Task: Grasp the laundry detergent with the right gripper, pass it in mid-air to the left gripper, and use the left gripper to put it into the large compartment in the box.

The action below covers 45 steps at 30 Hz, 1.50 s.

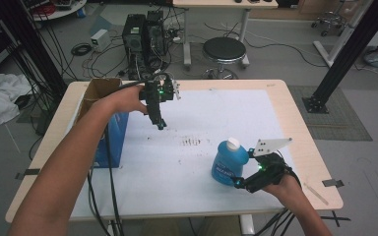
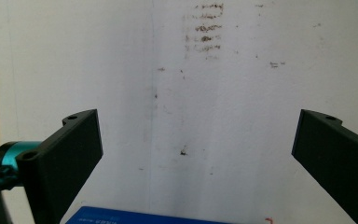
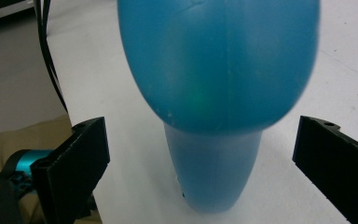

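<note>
Blue bottle (image 1: 229,163) stands near my right edge of the surface (image 1: 192,191). My right fingers (image 3: 200,154) are spread wide around its narrow bit, not touching yet. Looks like smooth, squishy plastic with liquid inside, so I'd grab that slim part. Left fingers (image 2: 193,149) wide open, holding nothing.

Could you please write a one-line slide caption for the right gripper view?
Open right gripper lined up on a blue bottle standing on the white table.

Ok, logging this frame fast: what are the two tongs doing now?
Left tongs: open, holding nothing, above the white mat.
Right tongs: open around the blue bottle, not clamped.
</note>
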Available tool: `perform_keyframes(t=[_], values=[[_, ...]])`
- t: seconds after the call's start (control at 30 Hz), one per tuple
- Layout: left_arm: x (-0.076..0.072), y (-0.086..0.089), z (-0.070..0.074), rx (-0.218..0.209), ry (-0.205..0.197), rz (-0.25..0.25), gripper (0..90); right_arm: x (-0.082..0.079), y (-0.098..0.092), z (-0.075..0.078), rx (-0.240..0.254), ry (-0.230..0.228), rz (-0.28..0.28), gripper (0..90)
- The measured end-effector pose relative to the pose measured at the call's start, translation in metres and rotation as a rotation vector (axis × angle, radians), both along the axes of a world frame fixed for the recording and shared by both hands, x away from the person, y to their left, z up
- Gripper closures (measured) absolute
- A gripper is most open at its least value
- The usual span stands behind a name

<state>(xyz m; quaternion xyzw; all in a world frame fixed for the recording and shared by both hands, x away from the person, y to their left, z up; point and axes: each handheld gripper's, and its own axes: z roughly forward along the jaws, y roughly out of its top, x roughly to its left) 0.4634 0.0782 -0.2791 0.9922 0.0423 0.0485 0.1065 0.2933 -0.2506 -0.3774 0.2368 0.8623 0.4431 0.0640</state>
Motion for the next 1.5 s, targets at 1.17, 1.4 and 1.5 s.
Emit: perform_keyframes(t=[1.17,1.4,1.5], values=[[-0.001,0.001,-0.002,0.004,0.002,-0.001,1.7,0.005,0.013,-0.028,0.130,-0.049,-0.033,18.9],[-0.001,0.001,-0.002,0.003,0.000,-0.001,1.7,0.005,0.014,-0.029,0.135,-0.067,-0.033,25.4],[-0.001,0.001,-0.002,0.005,0.000,-0.002,1.7,0.005,0.015,-0.030,0.142,-0.074,-0.030,28.0]])
